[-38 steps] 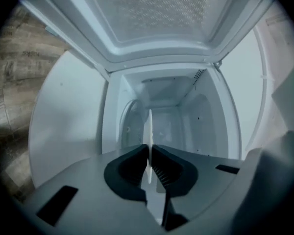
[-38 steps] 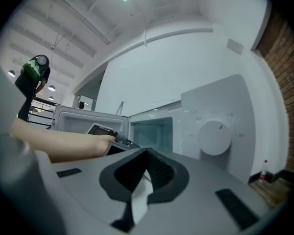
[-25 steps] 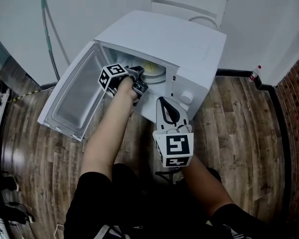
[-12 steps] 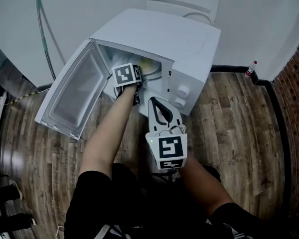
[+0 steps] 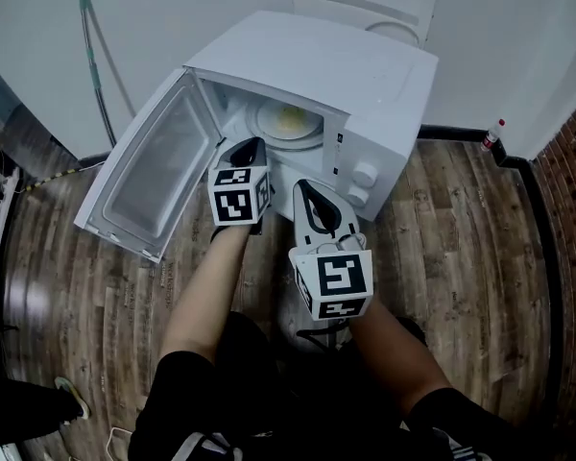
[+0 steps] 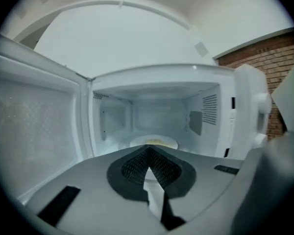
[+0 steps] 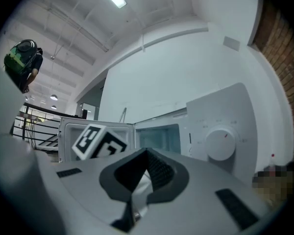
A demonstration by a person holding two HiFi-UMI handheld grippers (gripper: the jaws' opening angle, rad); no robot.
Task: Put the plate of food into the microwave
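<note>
Plate (image 5: 290, 123) with what looks like yellowish food sits inside the microwave (image 5: 365, 75), whose door (image 5: 154, 176) is swung wide. Left gripper (image 5: 249, 148), just outside the opening, has just closed its jaws on nothing. Right gripper (image 5: 307, 192) is beside it, jaws together and empty.

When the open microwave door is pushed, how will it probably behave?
The door looks like a stiff flat panel, so it should not bend. It hangs wide open from one side edge of the microwave, so it will likely swing shut rather than slide. It seems thin, so it is probably light to push.
</note>
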